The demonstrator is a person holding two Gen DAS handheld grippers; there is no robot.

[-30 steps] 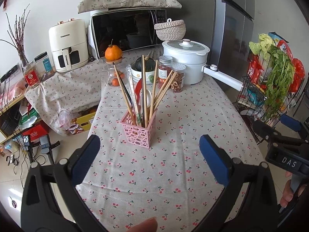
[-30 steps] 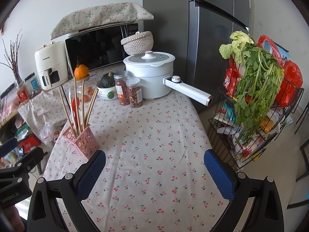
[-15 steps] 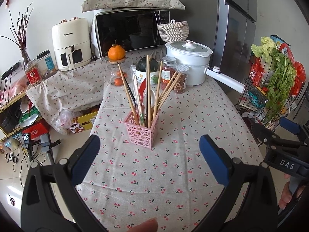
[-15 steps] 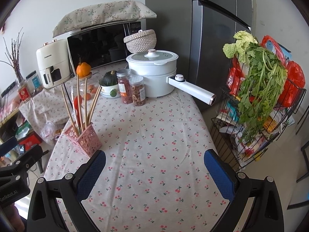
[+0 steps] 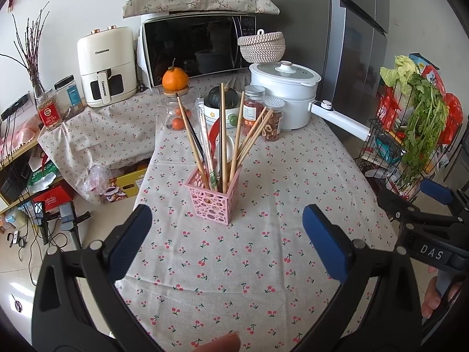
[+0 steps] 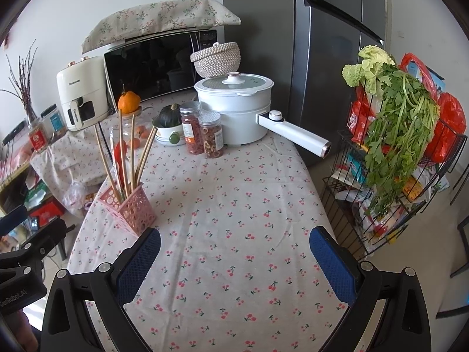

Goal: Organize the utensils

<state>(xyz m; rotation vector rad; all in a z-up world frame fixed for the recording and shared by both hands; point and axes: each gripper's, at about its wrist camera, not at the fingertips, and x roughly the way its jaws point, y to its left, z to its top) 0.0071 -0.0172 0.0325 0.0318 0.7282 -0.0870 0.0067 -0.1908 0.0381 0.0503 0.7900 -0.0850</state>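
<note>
Above the cherry-print table (image 5: 293, 161), pink utensil basket (image 5: 212, 201) ahead, both grippers' fingers (image 5: 129, 239) wide apart, empty

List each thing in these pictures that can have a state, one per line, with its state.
Left gripper: jaws open, empty.
Right gripper: jaws open, empty.
Pink perforated plastic holder: upright, filled with utensils.
Wooden chopsticks: standing, leaning apart.
White lidded pot: lid on.
Two clear red-contents jars: capped.
Black microwave: door shut.
Grey fridge: doors shut.
</note>
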